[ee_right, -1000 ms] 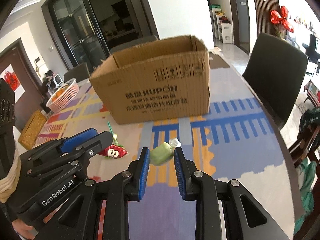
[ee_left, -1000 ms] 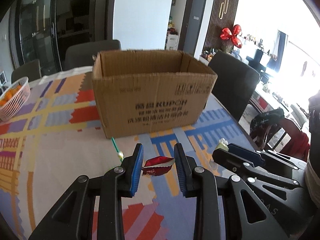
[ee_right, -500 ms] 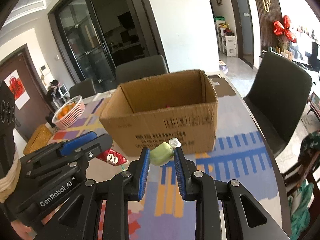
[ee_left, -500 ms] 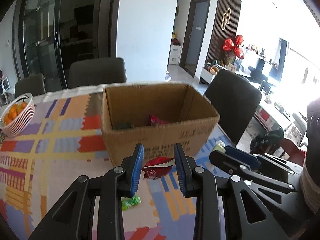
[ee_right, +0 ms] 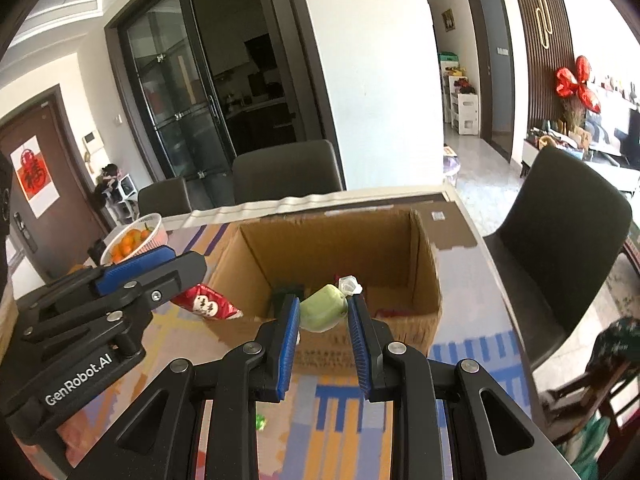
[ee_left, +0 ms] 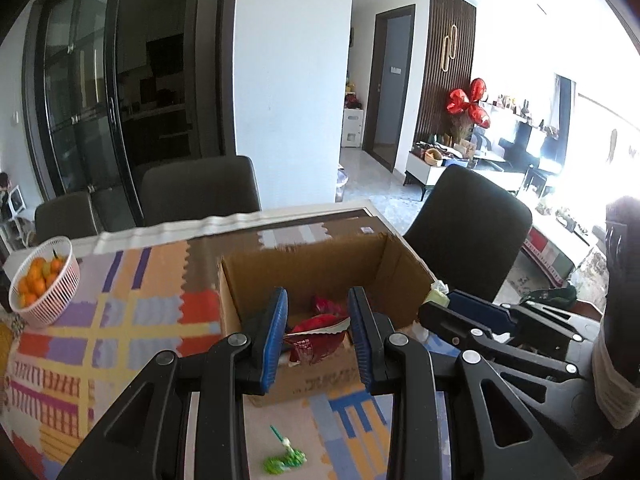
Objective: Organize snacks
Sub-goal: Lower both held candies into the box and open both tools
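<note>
An open cardboard box (ee_left: 256,276) (ee_right: 424,264) stands on the patterned table. My left gripper (ee_left: 318,330) is shut on a red snack packet (ee_left: 316,338), held over the box's near wall; the packet also shows in the right wrist view (ee_right: 206,303). My right gripper (ee_right: 323,312) is shut on a green wrapped snack (ee_right: 322,312), held above the box's near edge. Red packets (ee_left: 326,305) and a dark item (ee_right: 286,292) lie inside the box. A green candy wrapper (ee_left: 285,458) lies on the table in front of the box.
A white basket of oranges (ee_left: 44,280) sits at the table's left. Dark chairs (ee_left: 200,190) stand behind the table, and another chair (ee_right: 560,248) stands at its right side. The table's right edge (ee_right: 496,280) is close to the box.
Both grippers have risen and moved forward with their snacks, from low over the table in front of the box to above its near edge. The box's inside now shows.
</note>
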Tool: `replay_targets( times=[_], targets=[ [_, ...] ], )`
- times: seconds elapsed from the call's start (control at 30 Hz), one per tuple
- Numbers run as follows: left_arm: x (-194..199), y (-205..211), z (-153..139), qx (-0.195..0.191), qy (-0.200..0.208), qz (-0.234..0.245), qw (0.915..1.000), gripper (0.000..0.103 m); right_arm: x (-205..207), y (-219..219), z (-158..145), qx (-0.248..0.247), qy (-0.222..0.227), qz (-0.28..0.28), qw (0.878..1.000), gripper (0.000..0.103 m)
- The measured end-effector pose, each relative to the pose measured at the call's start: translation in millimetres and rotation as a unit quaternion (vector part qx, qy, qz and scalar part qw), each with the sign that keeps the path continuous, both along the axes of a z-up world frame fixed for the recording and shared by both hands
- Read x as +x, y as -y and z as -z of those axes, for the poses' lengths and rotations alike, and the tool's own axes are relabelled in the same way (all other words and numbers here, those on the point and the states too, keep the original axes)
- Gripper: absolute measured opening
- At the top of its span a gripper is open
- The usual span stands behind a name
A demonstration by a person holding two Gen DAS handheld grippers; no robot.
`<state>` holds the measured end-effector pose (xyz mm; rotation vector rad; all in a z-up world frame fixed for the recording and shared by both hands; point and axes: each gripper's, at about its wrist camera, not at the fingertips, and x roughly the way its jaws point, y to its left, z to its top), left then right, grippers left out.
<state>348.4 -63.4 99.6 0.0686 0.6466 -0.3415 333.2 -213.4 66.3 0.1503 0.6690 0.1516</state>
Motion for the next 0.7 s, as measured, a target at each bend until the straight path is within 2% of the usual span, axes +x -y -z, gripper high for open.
replay_targets(
  times=[0.33,0.4,0.43,0.5,0.7],
  targets=[
    [45.8,4.3,11.6,0.017,-0.014,-0.004,0.9997,0.034,45.0,2.6,-0.8,-0.021,-0.011,-0.003,1.000,0.026],
    [50.1,5.2,14.4,0.030,-0.013,-0.017,0.9993,0.048,55.0,4.9,2.7,-0.024,-0.012,-0.001,1.000,0.027],
    [51.1,2.7,15.6,0.030,-0.009,-0.025,0.9992,0.059,57.3,5.1,3.5,-0.025,-0.010,0.000,1.000,0.028],
    [49.1,-1.9,17.5,0.028,-0.006,-0.031,0.9991,0.061,64.1,5.9,7.8,-0.039,-0.014,0.009,0.999,0.051],
    [28.0,-17.7,24.7,0.046,-0.002,-0.058,0.9972,0.062,56.6,5.3,17.9,-0.039,-0.022,0.015,0.999,0.052]
  ],
)
